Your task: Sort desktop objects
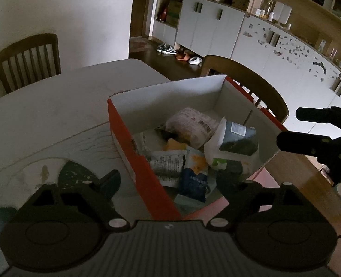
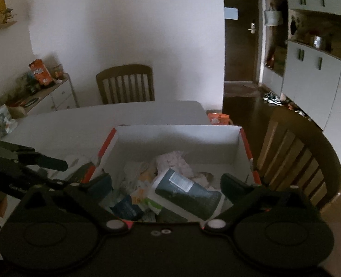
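Both pairs of tongs hang over an orange box (image 1: 133, 147) with a white inside, which sits on the pale table (image 1: 55, 106). The left tongs (image 1: 170, 182) are spread wide, one finger outside the box's near wall above the tabletop, the other over the box's inside; nothing is pinched between them. The right tongs (image 2: 165, 184) are spread just as wide and also empty, with both fingers above the heap in the box.

Below and between the right tongs' fingers lies a dark packet with a white label (image 2: 188, 194), tilted on top of the pile. Beyond it lies a pale pinkish bag (image 2: 175, 161), and nearer the left finger a small blue packet (image 2: 126, 207). From the left tongs, the same dark packet (image 1: 235, 138) lies ahead and to the right.

Beyond the box, past the table's far edge, stands a wooden chair (image 2: 126, 85). A second chair (image 2: 295, 159) stands to the right of the right tongs, just beside the box.
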Action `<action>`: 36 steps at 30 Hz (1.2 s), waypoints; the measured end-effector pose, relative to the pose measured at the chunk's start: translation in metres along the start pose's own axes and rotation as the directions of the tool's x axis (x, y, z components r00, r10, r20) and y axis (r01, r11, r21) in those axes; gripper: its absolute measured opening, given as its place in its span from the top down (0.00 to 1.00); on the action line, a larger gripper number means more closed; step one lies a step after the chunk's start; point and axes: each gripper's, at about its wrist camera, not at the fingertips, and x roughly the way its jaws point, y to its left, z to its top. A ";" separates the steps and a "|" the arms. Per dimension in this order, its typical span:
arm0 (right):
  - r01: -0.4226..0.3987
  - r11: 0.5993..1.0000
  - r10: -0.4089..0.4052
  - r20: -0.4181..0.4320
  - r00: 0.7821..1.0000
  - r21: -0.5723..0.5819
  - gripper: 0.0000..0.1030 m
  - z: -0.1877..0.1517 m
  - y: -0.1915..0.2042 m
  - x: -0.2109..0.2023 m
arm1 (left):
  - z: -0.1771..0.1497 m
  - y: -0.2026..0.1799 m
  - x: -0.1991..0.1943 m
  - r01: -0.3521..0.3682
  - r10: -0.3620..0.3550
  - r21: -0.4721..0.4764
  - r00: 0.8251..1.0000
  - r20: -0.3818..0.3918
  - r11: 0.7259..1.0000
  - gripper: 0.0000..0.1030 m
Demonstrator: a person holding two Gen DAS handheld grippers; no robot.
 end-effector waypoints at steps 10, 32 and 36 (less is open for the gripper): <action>0.076 0.997 -0.076 0.028 0.997 0.008 0.02 -0.010 0.020 -0.010 | -0.010 0.003 -0.016 0.025 -0.025 0.015 1.000 0.008 1.000 0.00; 0.118 0.993 -0.118 0.034 0.992 0.015 0.02 -0.019 0.040 -0.017 | -0.022 0.006 -0.042 0.053 -0.053 0.018 0.998 0.038 0.998 0.00; 0.118 0.993 -0.118 0.027 0.993 0.013 0.02 -0.021 0.041 -0.018 | -0.022 0.007 -0.043 0.064 -0.064 0.006 0.997 0.033 0.998 0.00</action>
